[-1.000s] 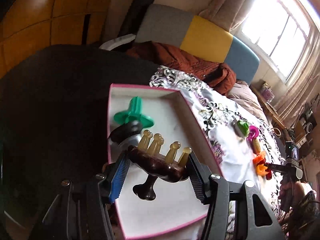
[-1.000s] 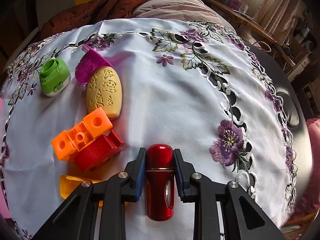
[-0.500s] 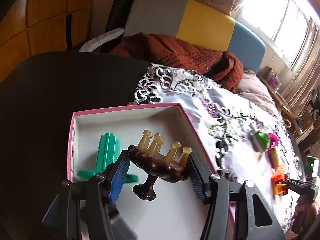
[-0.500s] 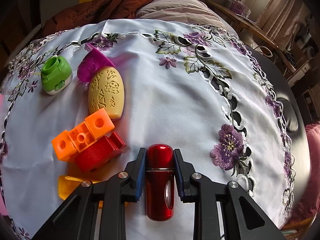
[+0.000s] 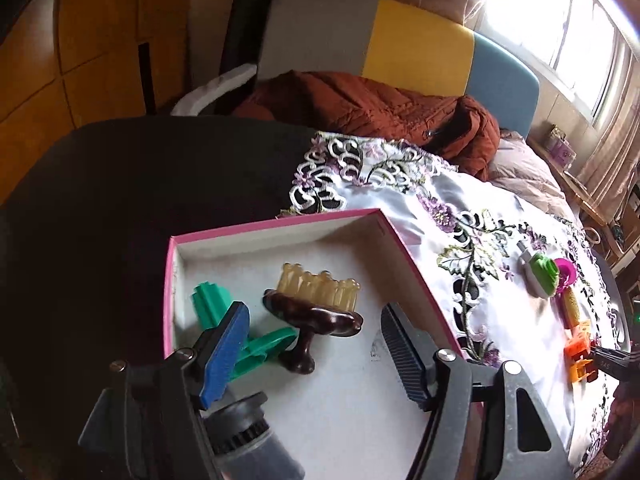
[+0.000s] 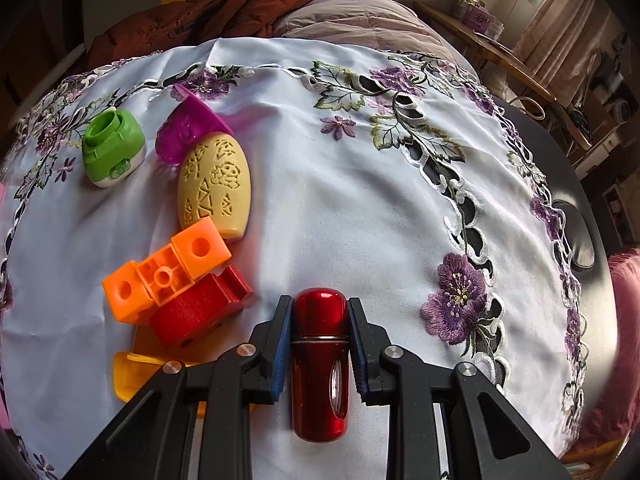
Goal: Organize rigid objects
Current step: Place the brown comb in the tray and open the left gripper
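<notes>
Left claw (image 5: 316, 350): spread wide, gripping nothing, poised over the pink-rimmed box (image 5: 276, 222). Dark wooden massager (image 5: 316, 312) (amber prongs pointing up toward 12 o'clock) resting on the box's white floor between the two pads, touching neither. Green plastic piece (image 5: 216, 304) lying at 9 o'clock of the massager, partly hidden by the left blue pad (image 5: 224, 352). Dark cylinder (image 5: 252, 444) at 6 o'clock, below that pad, partly hidden.

Right claw (image 6: 319, 334): closed tight on a red capsule-shaped case (image 6: 319, 364), both pads pressed to its sides, rounded end pointing to 12 o'clock over the embroidered tablecloth (image 6: 360, 200). Remaining items grouped at 9 to 11 o'clock of the case: red block (image 6: 196, 312) just beside it, orange block (image 6: 164, 272) on top of the red one, yellow oval (image 6: 216, 184) touching the orange block, purple piece (image 6: 188, 128) and green-and-white item (image 6: 112, 148) farther out. Yellow tray piece (image 6: 132, 376) at 8 o'clock, partly under the claw.
</notes>
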The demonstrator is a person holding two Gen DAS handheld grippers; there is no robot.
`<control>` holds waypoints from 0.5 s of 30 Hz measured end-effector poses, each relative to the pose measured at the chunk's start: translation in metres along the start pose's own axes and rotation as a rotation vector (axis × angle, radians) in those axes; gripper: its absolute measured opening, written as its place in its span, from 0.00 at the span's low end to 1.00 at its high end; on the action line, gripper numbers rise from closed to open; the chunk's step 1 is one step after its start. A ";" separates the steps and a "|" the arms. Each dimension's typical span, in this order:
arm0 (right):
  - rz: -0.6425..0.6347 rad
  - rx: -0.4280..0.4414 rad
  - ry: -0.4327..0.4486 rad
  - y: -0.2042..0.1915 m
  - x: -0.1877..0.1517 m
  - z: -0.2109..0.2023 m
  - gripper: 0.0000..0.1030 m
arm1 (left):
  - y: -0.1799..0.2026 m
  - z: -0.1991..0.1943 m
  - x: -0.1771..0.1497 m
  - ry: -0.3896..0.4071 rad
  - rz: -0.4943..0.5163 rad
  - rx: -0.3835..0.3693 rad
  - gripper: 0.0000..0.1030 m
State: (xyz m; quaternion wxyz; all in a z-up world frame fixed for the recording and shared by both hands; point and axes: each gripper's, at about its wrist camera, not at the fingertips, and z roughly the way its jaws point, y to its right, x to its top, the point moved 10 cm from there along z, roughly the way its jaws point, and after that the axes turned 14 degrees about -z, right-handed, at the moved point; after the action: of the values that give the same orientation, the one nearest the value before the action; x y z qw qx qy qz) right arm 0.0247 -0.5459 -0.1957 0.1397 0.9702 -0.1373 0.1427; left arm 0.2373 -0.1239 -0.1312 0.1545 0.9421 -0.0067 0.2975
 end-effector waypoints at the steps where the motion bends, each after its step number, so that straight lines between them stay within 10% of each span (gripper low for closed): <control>1: 0.000 -0.001 0.000 0.000 0.000 0.000 0.26 | 0.000 -0.006 -0.001 0.009 -0.005 -0.001 0.67; 15: -0.009 -0.012 0.007 0.000 0.000 -0.002 0.26 | -0.016 -0.094 -0.036 0.119 -0.041 0.068 0.67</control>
State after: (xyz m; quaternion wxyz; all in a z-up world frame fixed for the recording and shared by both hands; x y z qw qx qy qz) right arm 0.0244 -0.5450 -0.1940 0.1467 0.9694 -0.1334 0.1445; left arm 0.1565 -0.0841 -0.0829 0.1286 0.9275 0.0317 0.3497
